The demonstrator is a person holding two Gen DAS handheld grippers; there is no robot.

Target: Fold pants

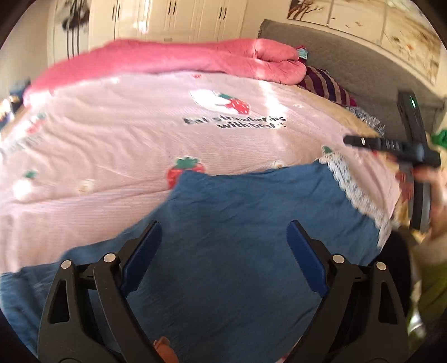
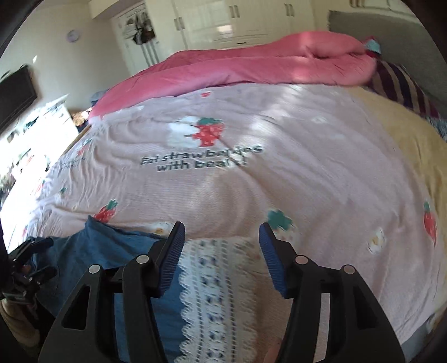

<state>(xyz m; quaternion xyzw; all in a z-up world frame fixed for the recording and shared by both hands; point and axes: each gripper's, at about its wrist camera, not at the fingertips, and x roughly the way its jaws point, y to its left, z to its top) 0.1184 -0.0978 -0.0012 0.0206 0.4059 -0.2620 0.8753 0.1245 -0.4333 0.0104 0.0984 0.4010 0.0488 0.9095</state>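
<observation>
Blue pants [image 1: 237,201] lie on a pink strawberry-print bedspread [image 1: 139,134], near the bed's front edge. A white lace-patterned band [image 2: 218,279] runs along their right end. My left gripper [image 1: 223,229] hovers over the blue cloth, open, with nothing pinched between its blue pads. My right gripper [image 2: 222,227] is open over the lace band and the bedspread [image 2: 307,181], and holds nothing. In the left wrist view the right tool's black frame [image 1: 391,145] shows at the far right, held by a hand [image 1: 435,195]. In the right wrist view the left tool [image 2: 25,268] sits at the left edge beside the blue cloth [image 2: 111,251].
A rolled pink quilt [image 1: 195,58] lies along the far side of the bed. A striped pillow [image 2: 402,83] rests against the grey headboard [image 1: 349,58]. White wardrobes [image 2: 237,22] line the back wall. A dark screen [image 2: 16,92] hangs at left.
</observation>
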